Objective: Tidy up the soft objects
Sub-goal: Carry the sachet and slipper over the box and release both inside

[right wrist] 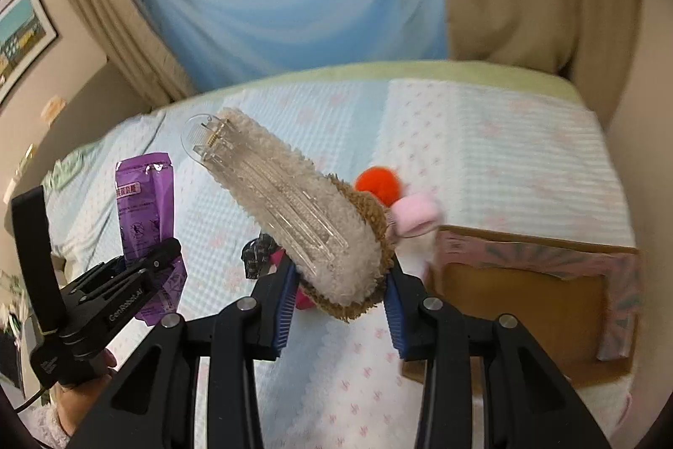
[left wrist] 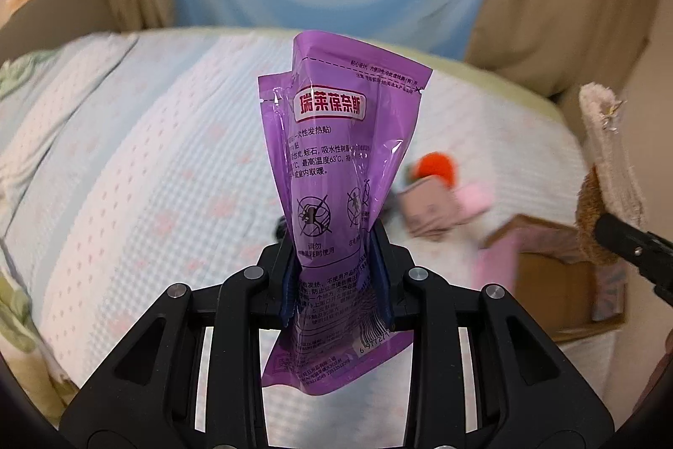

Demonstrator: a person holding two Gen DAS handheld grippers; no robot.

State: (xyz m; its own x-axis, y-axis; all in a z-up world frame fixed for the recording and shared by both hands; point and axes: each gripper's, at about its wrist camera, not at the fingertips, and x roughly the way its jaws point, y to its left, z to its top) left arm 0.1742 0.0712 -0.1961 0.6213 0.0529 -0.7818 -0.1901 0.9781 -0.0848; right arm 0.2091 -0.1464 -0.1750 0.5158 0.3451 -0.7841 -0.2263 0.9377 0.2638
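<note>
The left gripper (left wrist: pixel 338 272) pinches a crinkled purple plastic pouch (left wrist: pixel 336 171) upright between blue-padded fingers (left wrist: pixel 288 280), above a pale blue patterned bed (left wrist: pixel 147 163). An open cardboard box (left wrist: pixel 555 280) sits at right.

Both grippers are raised and tilted downward. The left gripper (left wrist: pixel 338 272) has its blue pads squeezed tight on something between them; the right gripper (right wrist: pixel 338 301) likewise clamps its load near the fingertips.
</note>
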